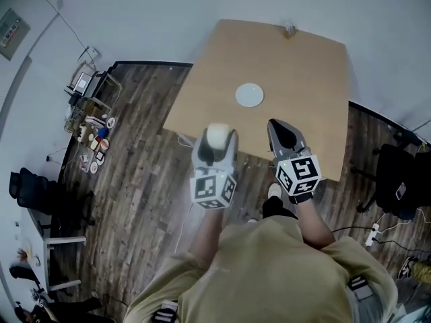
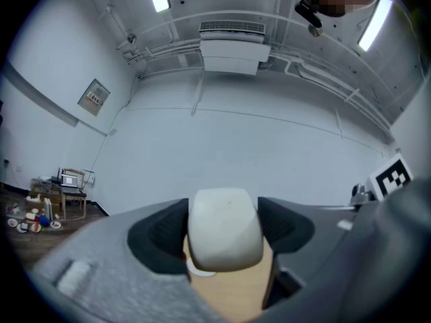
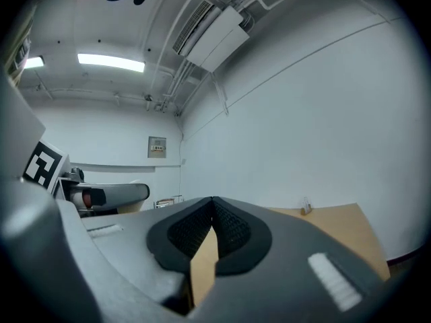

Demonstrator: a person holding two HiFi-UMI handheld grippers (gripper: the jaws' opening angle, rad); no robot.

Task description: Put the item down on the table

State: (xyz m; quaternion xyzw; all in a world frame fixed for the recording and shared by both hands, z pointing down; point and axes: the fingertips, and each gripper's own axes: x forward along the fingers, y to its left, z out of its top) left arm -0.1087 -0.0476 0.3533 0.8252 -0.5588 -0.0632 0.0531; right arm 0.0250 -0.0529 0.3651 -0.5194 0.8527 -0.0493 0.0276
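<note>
My left gripper (image 1: pixel 217 136) is shut on a white rounded cup-like item (image 1: pixel 217 134), held in the air over the near edge of the wooden table (image 1: pixel 303 66). In the left gripper view the white item (image 2: pixel 225 229) fills the gap between the two black pads, with the left gripper (image 2: pixel 225 237) clamped on its sides. My right gripper (image 1: pixel 283 132) hovers beside it over the table's near edge, shut with nothing in it. In the right gripper view the right gripper (image 3: pixel 213 229) has its pads meeting at the tips. A white round plate (image 1: pixel 249 95) lies on the table beyond both grippers.
A small object (image 1: pixel 289 28) stands at the table's far edge. A cluttered cart and several items (image 1: pixel 91 123) sit on the wood floor at left. A black chair (image 1: pixel 401 177) stands at right, another dark chair (image 1: pixel 30 190) at far left.
</note>
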